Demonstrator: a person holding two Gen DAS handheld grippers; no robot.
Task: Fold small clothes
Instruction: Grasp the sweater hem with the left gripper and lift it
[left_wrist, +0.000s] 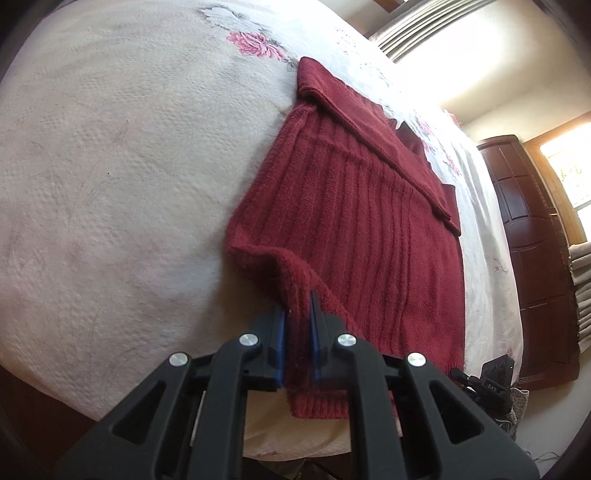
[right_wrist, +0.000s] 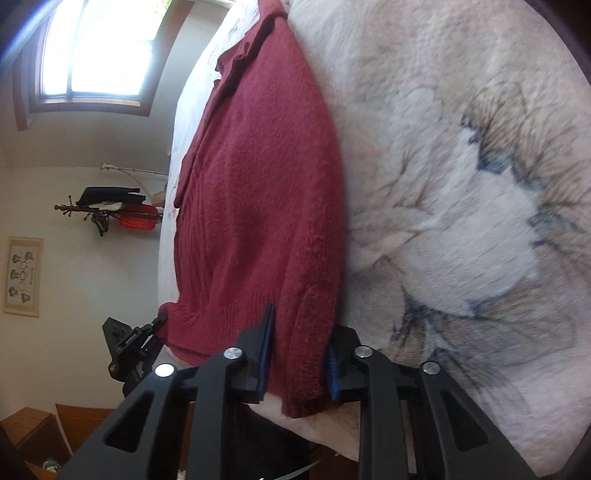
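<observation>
A dark red knitted sweater (left_wrist: 354, 221) lies flat on a bed with a white flowered bedspread (left_wrist: 110, 166), and a sleeve (left_wrist: 369, 122) is folded across its far part. My left gripper (left_wrist: 298, 306) is shut on the near hem corner, which stands up in a lifted fold. In the right wrist view the sweater (right_wrist: 258, 184) stretches away from my right gripper (right_wrist: 301, 325). That gripper is open, its fingers straddling the other hem corner at the bed's edge. Each view shows the other gripper small beside the hem: the right gripper (left_wrist: 491, 384) and the left gripper (right_wrist: 129, 347).
A dark wooden wardrobe (left_wrist: 535, 258) and stacked towels (left_wrist: 581, 288) stand beyond the bed. A window (right_wrist: 99, 48), a wall rack with clothes (right_wrist: 107, 210), a framed picture (right_wrist: 24, 277) and wooden furniture (right_wrist: 37, 432) line the other side. Bare bedspread (right_wrist: 461, 184) extends wide beside the sweater.
</observation>
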